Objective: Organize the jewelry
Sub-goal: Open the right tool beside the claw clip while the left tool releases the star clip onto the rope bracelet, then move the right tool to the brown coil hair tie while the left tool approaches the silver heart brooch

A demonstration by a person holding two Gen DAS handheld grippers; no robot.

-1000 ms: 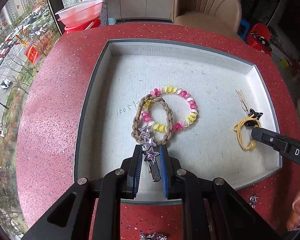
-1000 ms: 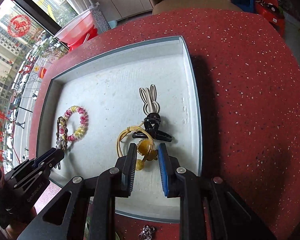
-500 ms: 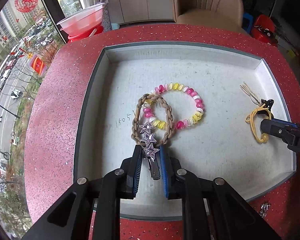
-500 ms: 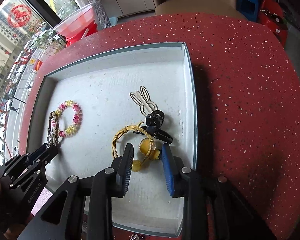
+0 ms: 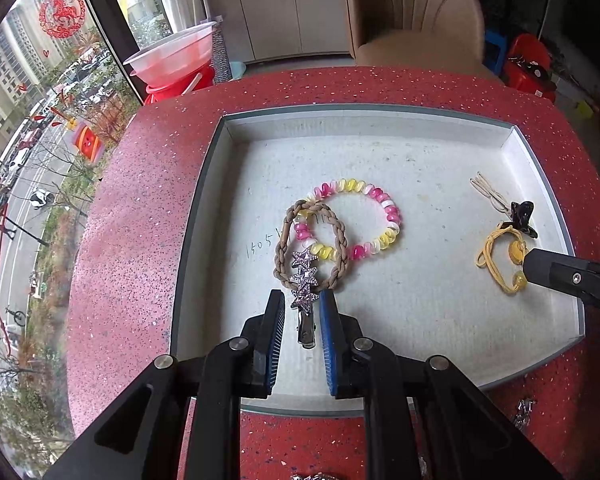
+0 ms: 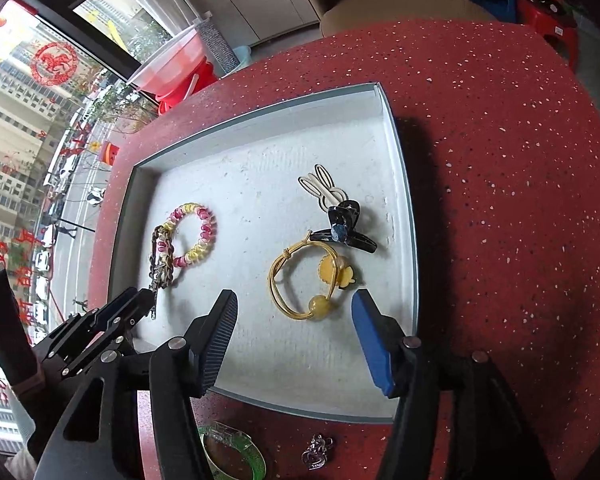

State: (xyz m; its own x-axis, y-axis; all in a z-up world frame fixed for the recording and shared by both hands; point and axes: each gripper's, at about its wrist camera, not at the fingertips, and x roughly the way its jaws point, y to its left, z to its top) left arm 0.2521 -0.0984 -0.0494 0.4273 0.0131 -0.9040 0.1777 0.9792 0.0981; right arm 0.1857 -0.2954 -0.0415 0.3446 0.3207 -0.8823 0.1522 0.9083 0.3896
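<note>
Here, the red speckled table (image 5: 148, 208) carries a shallow grey tray (image 5: 364, 120) with a pale, rough floor, and every place below is given from that tray. Beyond its far rim stands a tan padded chair (image 5: 416, 12), and past its far left corner a clear basin on red tubs (image 5: 176, 56) by the window.

The left gripper (image 5: 302, 308) reaches in over the near rim, its jaws close together and clamped on the silver star hair clip (image 5: 305, 280), whose three glittering stars point toward the tray's middle while its metal bar runs back between the pads. The right gripper (image 6: 294, 312) hangs over the near right part of the tray; its jaws have just been opening and now stand wide apart, with the yellow hair tie (image 6: 300, 276) lying loose on the floor between them, touched by neither pad.

In the tray's middle lies the pink, yellow and white coil bracelet (image 5: 356, 220), overlapped on its left by the brown braided loop (image 5: 310, 246), under the clip's stars. The yellow hair tie is a thin doubled cord with amber beads and a flower charm. Touching it on the far side is a black claw clip (image 6: 342, 228), and beyond that a cream rabbit-ear clip (image 6: 322, 188).

Outside the near rim, on the table, lie a green transparent bangle (image 6: 236, 456) and a small silver charm (image 6: 318, 452).
</note>
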